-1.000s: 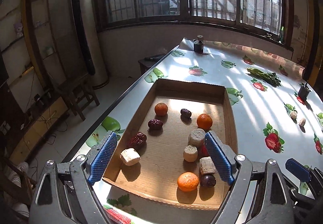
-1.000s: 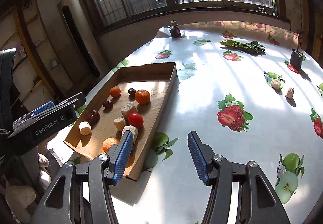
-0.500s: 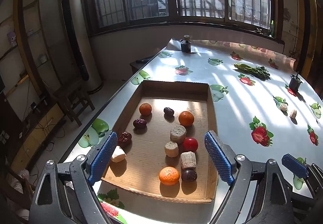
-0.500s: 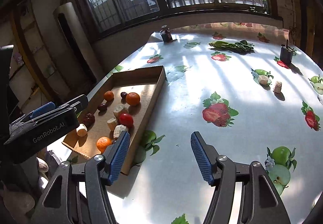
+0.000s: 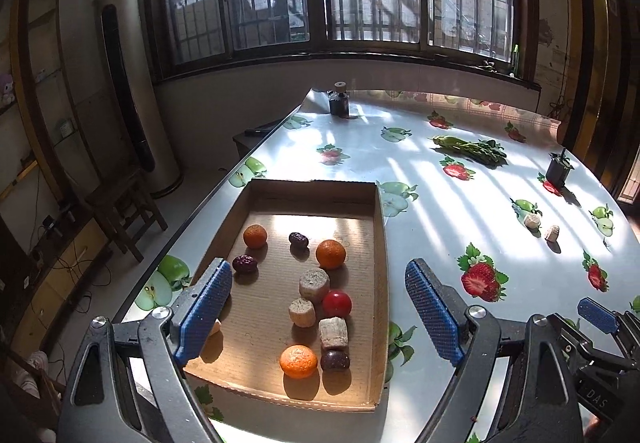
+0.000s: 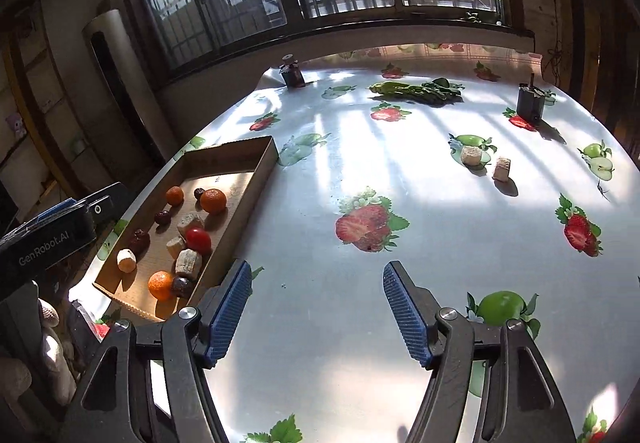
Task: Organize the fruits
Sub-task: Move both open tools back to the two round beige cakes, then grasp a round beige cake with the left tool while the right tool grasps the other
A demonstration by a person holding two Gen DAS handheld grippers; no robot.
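While round oranges (image 5: 330, 253) dot the corrugated cardboard tray (image 5: 382, 263), both ribbed-padded tools gape empty.

A shallow cardboard box (image 5: 381, 243) holds three oranges (image 5: 330, 253), a red tomato (image 5: 337, 304), dark dates (image 5: 245, 264) and pale corn chunks (image 5: 314, 285), the tomato at 3 o'clock of the chunks.

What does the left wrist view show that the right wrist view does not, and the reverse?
Only left wrist: the left gripper, open above the box, and a wooden chair.
Only right wrist: the right gripper, open over bare tablecloth, and a dark red fruit beside a pale chunk.
Both: box, three oranges, tomato, greens.
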